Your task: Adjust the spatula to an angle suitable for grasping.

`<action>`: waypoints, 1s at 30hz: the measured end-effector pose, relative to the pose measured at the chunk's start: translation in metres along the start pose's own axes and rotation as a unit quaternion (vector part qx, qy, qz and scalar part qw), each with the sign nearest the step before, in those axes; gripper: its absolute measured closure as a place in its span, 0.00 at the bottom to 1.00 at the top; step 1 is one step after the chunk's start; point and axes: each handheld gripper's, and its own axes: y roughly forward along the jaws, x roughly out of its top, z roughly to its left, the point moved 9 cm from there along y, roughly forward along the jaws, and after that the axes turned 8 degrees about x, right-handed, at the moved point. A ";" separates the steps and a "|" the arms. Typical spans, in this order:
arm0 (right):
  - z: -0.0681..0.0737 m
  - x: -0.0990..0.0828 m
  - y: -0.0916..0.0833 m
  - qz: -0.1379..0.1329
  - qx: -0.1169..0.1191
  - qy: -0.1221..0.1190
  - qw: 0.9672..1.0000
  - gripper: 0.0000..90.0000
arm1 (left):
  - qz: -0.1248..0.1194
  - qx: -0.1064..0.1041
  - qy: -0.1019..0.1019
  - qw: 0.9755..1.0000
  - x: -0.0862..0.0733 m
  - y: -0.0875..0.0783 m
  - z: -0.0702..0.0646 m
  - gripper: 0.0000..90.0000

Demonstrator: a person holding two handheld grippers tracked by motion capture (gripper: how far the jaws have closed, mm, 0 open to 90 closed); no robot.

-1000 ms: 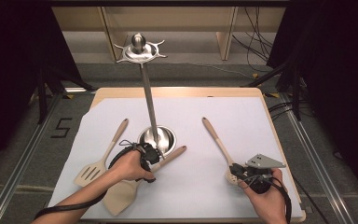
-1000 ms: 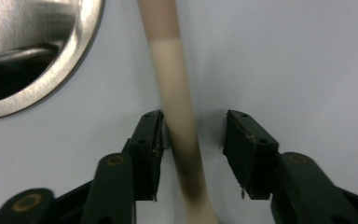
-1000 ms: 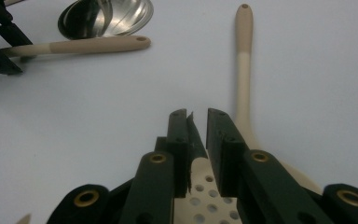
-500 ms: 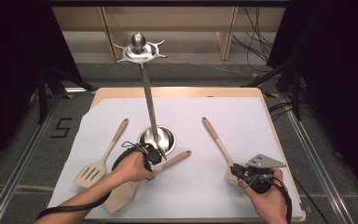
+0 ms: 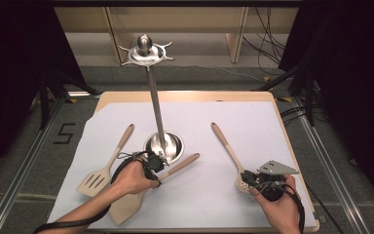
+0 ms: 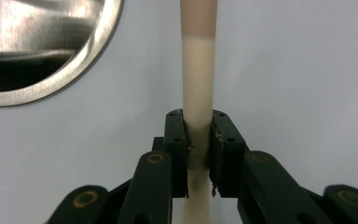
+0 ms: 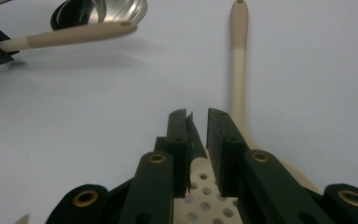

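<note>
With your left gripper [image 6: 198, 154] just closed on the wooden spatula [image 6: 198, 93] handle beside the stand base [image 5: 164, 145], you control it for lifting — your right gripper [image 7: 196, 154] rests nearly shut over the perforated spoon [image 7: 200, 196], pinching nothing.

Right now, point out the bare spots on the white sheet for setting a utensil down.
Bare: the far strip of the white sheet behind the stand base, and the middle between the flat spatula and the perforated spoon. Crowded: the near left, where the slotted spatula lies beside the left gripper.
</note>
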 end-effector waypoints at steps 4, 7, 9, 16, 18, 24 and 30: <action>0.002 0.000 -0.001 -0.002 0.003 0.016 1.000 0.88 | -0.046 -0.011 -0.019 0.999 0.002 -0.011 -0.004 0.87; 0.000 0.001 -0.001 -0.010 0.003 0.010 1.000 0.88 | -0.090 -0.015 -0.036 0.995 0.004 -0.018 -0.007 0.87; -0.001 0.002 -0.001 -0.012 0.002 0.008 1.000 0.88 | -0.103 -0.013 -0.033 0.994 0.003 -0.023 -0.005 0.87; -0.001 0.002 -0.001 -0.013 0.002 0.008 1.000 0.88 | -0.169 -0.014 -0.062 0.984 0.004 -0.039 -0.003 0.87; 0.000 0.002 -0.002 -0.014 0.002 0.009 1.000 0.88 | -0.189 -0.004 -0.072 0.979 0.005 -0.042 -0.001 0.87; -0.001 0.002 -0.002 -0.014 -0.003 0.010 1.000 0.88 | -0.246 -0.006 -0.089 0.965 0.005 -0.057 0.003 0.87; -0.001 0.003 -0.001 -0.017 -0.001 0.006 1.000 0.88 | -0.291 0.004 -0.107 0.951 0.003 -0.069 0.005 0.87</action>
